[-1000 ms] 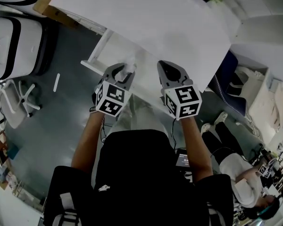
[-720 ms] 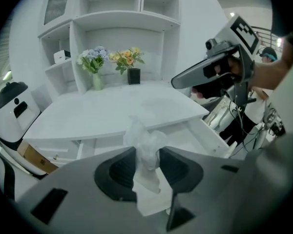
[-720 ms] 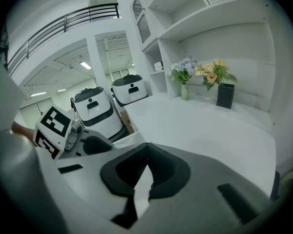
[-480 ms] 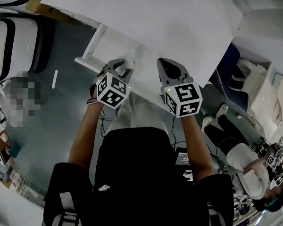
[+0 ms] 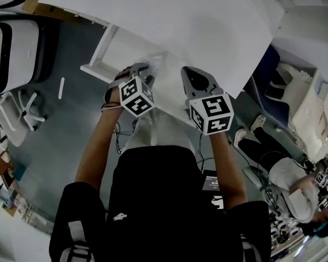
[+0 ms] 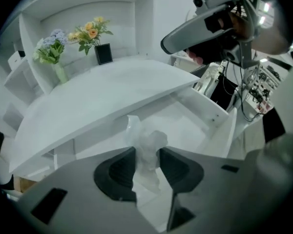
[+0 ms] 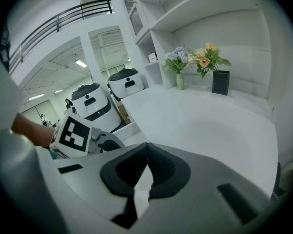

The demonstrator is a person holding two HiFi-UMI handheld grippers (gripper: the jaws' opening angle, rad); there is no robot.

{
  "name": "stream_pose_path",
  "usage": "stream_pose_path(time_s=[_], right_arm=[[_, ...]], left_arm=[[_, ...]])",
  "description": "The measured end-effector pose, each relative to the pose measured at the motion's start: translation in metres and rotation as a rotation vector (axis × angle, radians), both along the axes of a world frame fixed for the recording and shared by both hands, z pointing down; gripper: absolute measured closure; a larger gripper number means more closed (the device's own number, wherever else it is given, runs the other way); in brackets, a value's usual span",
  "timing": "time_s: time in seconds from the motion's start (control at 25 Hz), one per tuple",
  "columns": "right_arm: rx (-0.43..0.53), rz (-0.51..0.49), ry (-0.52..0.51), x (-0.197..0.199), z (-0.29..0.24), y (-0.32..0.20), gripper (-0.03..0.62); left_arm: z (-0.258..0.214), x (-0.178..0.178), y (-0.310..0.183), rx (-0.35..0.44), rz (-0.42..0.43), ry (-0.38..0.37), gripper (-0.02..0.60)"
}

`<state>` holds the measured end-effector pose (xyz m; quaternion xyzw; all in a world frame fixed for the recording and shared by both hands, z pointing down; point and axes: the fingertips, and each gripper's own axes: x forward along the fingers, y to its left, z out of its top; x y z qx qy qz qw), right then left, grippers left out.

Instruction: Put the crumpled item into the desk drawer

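A crumpled white item (image 6: 147, 143) is pinched between the dark pads of my left gripper (image 6: 146, 155), which is shut on it. In the head view my left gripper (image 5: 144, 71) hangs over the open white desk drawer (image 5: 116, 52), just in front of the desk top (image 5: 180, 21). The drawer's inside (image 6: 188, 126) lies right below the held item. My right gripper (image 5: 189, 76) is to the right of the left one, at the desk's front edge. Its jaws are shut with nothing between them (image 7: 146, 152).
On the desk's far side stand two vases of flowers (image 6: 90, 33) and a small black frame (image 6: 104, 53). White rounded machines (image 7: 90, 104) stand on the dark floor at the left. A person (image 5: 284, 173) sits low at the right, near bags and cables.
My left gripper has sunk toward the open drawer and rolled, still holding the crumpled item. My right gripper has dropped a little and stays shut.
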<state>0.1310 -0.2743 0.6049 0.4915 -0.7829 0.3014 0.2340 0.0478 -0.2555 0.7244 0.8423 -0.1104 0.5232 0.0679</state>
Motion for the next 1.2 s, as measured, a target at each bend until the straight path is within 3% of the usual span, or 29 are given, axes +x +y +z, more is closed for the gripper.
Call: stream_pose_path(time_s=[0.28,0.6,0.88,1.2], right_arm=[[-0.024,0.006,-0.005,0.006,0.015,0.001,0.599],[-0.046,0.009,-0.004,0.000,0.026,0.004,0.599],[-0.063,0.014,-0.009,0.021,0.039,0.003,0.599],[-0.075,0.018,-0.013,0.020,0.047,0.002,0.599]], left_arm=[[0.027,0.008,0.004,-0.025,0.112,-0.070,0.446],[0.052,0.008,0.010,-0.059,0.150,-0.102,0.445],[0.083,0.020,0.017,-0.117,0.203,-0.171,0.442],[0.091,0.026,0.014,-0.134,0.205,-0.160,0.442]])
